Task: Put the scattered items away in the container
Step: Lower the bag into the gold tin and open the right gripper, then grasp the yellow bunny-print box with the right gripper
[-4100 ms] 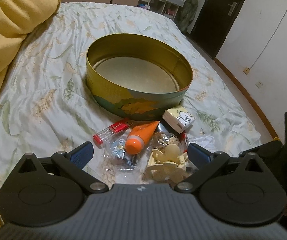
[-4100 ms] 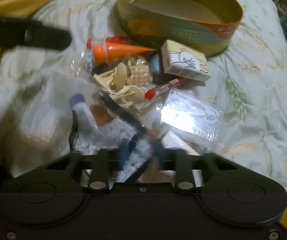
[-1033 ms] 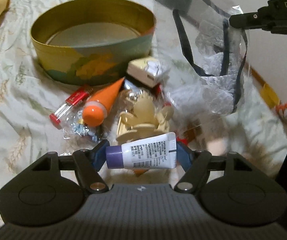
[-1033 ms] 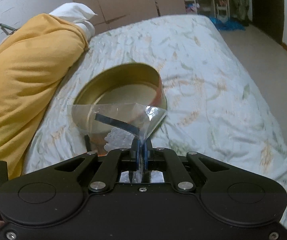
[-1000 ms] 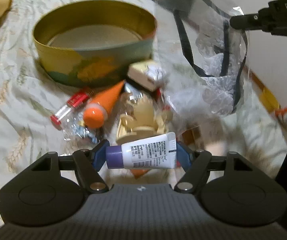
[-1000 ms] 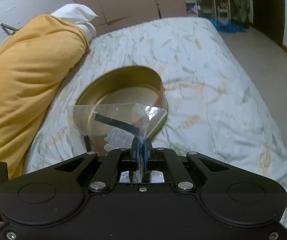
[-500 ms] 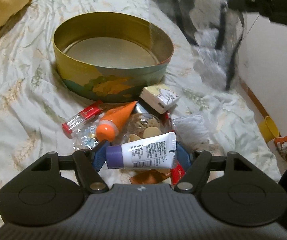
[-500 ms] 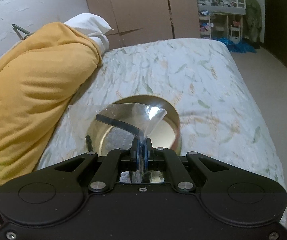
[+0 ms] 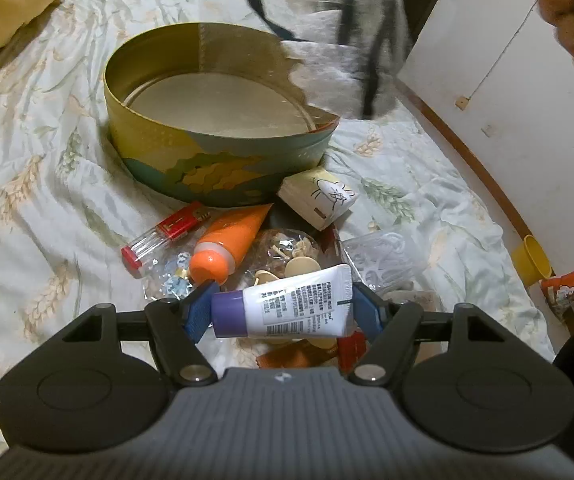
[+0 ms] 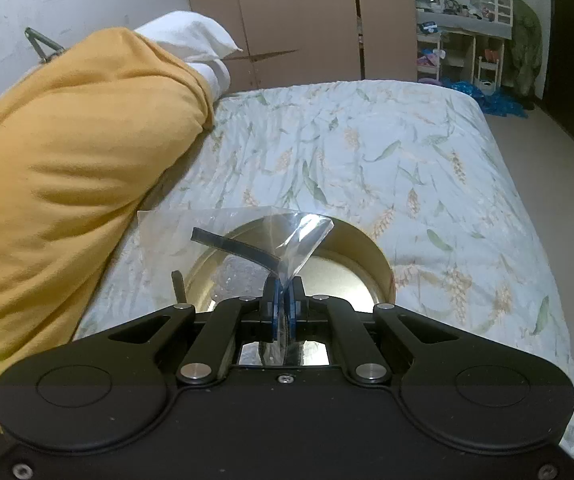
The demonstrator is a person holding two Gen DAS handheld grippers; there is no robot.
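Observation:
The round tin (image 9: 215,168) stands on the bed, open and empty. My left gripper (image 9: 281,312) is shut on a white tube with a purple cap (image 9: 287,306), held crosswise above the pile in front of the tin. My right gripper (image 10: 283,300) is shut on a clear plastic bag (image 10: 247,236) with a black strap inside; the bag (image 9: 327,36) hangs over the tin's far right rim. The tin (image 10: 347,276) shows below it in the right wrist view.
The pile holds an orange tube (image 9: 229,246), a red-capped clear case (image 9: 163,236), a small printed box (image 9: 319,196), beige clips in a bag (image 9: 291,252) and a clear packet (image 9: 383,260). A yellow blanket (image 10: 67,168) lies left. The bed edge and floor are right.
My right gripper carried the bag up and over from beside the pile to above the tin. My left gripper, holding the tube, drew back a little and turned toward the tin.

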